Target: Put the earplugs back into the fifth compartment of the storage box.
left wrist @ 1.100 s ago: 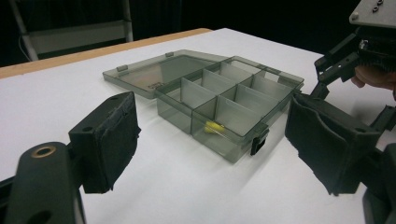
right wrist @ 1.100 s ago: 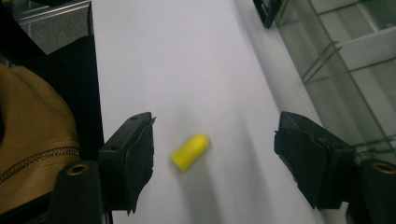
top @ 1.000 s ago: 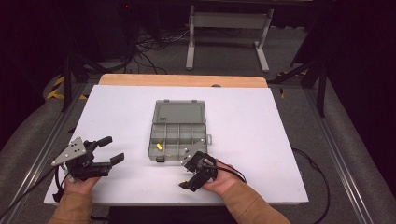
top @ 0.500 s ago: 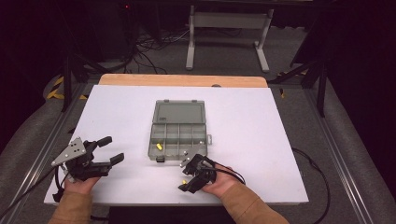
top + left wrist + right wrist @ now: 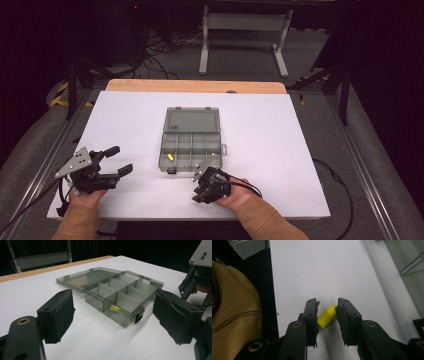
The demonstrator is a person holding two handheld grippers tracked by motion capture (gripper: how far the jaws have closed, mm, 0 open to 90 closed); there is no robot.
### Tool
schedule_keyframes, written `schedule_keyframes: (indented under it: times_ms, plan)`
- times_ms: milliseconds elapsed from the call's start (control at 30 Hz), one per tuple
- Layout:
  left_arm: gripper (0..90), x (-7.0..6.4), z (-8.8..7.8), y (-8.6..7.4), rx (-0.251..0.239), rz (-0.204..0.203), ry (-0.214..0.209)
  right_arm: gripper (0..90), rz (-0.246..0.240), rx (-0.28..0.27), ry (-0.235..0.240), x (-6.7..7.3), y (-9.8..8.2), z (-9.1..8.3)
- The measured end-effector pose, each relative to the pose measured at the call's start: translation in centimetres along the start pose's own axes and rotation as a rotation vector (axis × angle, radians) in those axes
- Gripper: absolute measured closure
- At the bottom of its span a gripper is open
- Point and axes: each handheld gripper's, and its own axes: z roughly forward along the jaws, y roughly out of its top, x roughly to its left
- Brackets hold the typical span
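Note:
A grey compartment box (image 5: 192,145) lies open in the middle of the white table (image 5: 280,135), its lid (image 5: 192,120) laid flat behind it. One small yellow plug (image 5: 170,156) sits in its front left compartment, and shows through the wall in the left gripper view as the yellow plug (image 5: 115,308). My right gripper (image 5: 199,190) is low at the table just in front of the box. Its jaws have just been closing, and my right gripper (image 5: 327,302) now has a second yellow plug (image 5: 326,317) pinched slantwise between its pads. My left gripper (image 5: 121,160) stands open at the front left with nothing between its jaws.
The table's near edge runs close behind both hands, and a tan sleeve (image 5: 234,315) lies left of the right jaws. The box's corner (image 5: 409,260) is to their right. A metal stand (image 5: 240,25) and cables lie on the floor beyond the far edge.
The right gripper's jaws have drawn together around the yellow plug. Both hands have kept their places, and the left gripper looks the same.

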Motion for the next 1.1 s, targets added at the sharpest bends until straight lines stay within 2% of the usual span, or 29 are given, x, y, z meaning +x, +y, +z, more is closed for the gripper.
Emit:
schedule_keyframes:
  times_ms: [100, 267, 567, 600, 833, 1100]
  plan:
    - [18.0, 0.0, 0.0, 0.0, 0.0, 0.001, 0.0, 72.2, 0.001, 0.003, -0.002, 0.0, 0.0, 0.0]
    - [18.0, 0.0, 0.0, 0.0, -0.005, 0.0, 0.0, 80.9, -0.011, 0.001, -0.003, 0.1, 0.1, 0.0]
    - [18.0, 0.0, -0.1, 0.1, -0.009, 0.001, 0.0, 83.2, -0.015, -0.007, -0.007, 0.1, 0.1, -0.3]
    - [18.0, 0.0, -0.1, 0.1, -0.009, 0.001, 0.0, 83.2, -0.025, -0.024, -0.009, 0.0, 0.2, -0.5]
    - [18.0, 0.0, -0.1, 0.0, -0.007, 0.003, 0.0, 83.2, -0.037, -0.054, -0.02, -0.2, 0.8, -1.4]
    - [18.0, 0.0, -0.1, 0.0, -0.008, 0.0, 0.001, 83.0, -0.03, -0.081, -0.034, -0.6, 1.5, -2.4]
